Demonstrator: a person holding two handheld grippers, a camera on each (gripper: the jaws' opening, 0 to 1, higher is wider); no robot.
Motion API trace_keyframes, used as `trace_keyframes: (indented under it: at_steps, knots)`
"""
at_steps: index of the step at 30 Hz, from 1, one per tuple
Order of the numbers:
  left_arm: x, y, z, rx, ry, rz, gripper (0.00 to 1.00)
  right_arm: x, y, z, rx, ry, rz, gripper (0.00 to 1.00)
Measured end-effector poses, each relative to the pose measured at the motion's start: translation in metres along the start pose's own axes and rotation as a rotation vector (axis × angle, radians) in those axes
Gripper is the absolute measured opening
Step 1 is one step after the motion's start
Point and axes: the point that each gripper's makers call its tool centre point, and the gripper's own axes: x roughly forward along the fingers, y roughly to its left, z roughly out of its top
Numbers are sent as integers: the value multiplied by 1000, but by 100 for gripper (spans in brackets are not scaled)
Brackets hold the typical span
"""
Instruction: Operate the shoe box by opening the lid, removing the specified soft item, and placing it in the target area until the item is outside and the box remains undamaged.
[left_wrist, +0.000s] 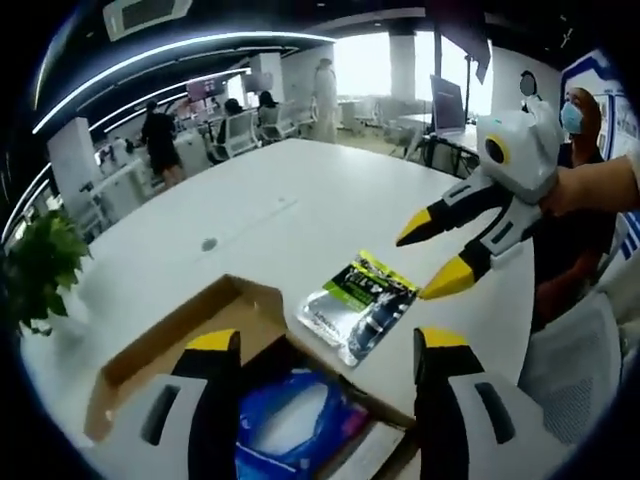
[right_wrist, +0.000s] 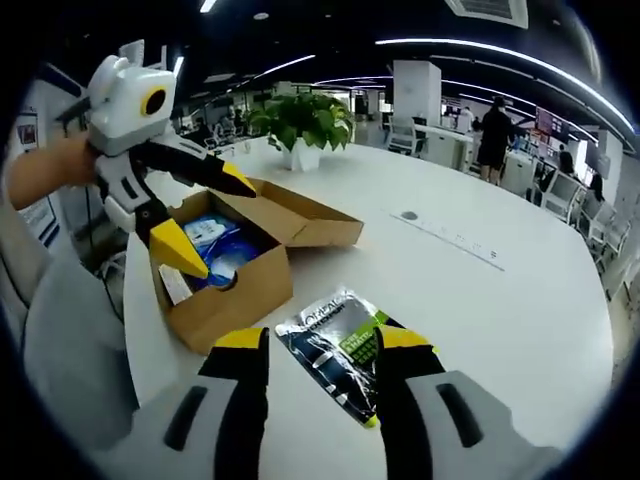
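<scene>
Cardboard shoe box (right_wrist: 235, 275), lid open, on white worktop (right_wrist: 480, 300); silver-green soft pouch (right_wrist: 335, 345) lies outside, beside it. Left tongs (right_wrist: 205, 215) and right tongs (left_wrist: 432, 262): spread wide, empty.

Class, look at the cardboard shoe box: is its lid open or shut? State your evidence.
Open. The shoe box has its lid folded back flat on the table, exposing blue packaging inside.
</scene>
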Motion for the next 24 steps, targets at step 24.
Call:
trace_keyframes:
  at_steps: [24]
  knots:
    - [-88, 81, -62, -167, -26, 240, 63, 49, 60, 41, 19, -66, 103, 38]
